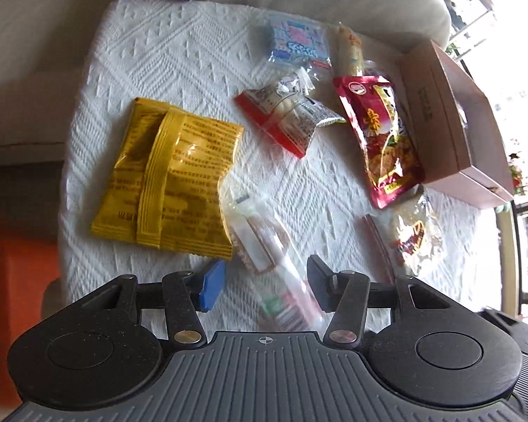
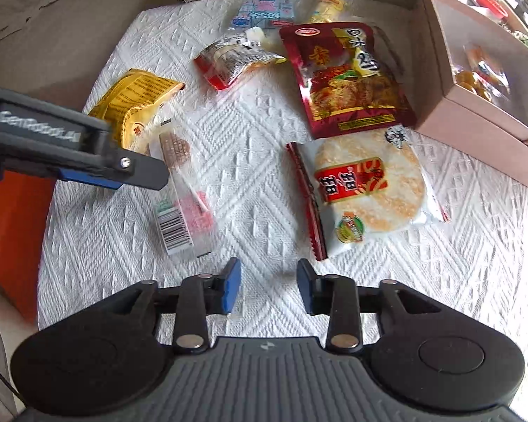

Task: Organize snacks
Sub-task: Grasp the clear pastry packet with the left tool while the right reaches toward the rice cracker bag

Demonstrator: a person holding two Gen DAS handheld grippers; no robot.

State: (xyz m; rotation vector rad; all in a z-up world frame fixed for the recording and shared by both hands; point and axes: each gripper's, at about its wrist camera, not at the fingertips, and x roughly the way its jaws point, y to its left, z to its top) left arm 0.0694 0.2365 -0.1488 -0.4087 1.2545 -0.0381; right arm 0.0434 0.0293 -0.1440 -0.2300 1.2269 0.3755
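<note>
- A white embossed cloth [image 2: 257,161] is spread over a padded surface, and the snacks are scattered on it.
- A cardboard box [image 2: 475,130] is set at the cloth's right edge; wrapped snacks are seen inside it through its open top.
- The left gripper [image 1: 264,281] is held above the near left part of the cloth with its jaws apart. A clear wafer packet [image 1: 264,246] lies on the cloth under the gap between them, and neither pad is seen pressing on it.
- In the right wrist view the same clear packet [image 2: 179,204] is seen flat on the cloth, a barcode at its near end, partly under the left gripper's fingers [image 2: 137,172].
- The right gripper [image 2: 268,286] is held over bare cloth near the near edge, released, with nothing between its blue pads.
- A yellow bag [image 1: 169,179] lies toward the cloth's left edge, touching the clear packet.
- A rice cracker pack [image 2: 362,190] lies right of centre, just ahead of the right gripper and near the box.
- A red pouch [image 2: 345,77] lies beyond the rice cracker pack, its near edge touching it, just beside the box.
- A small red and silver packet [image 2: 232,61] lies near the middle of the far half.
- A blue and pink packet [image 2: 260,12] and a pale yellow stick pack [image 2: 325,8] lie at the far edge.
</note>
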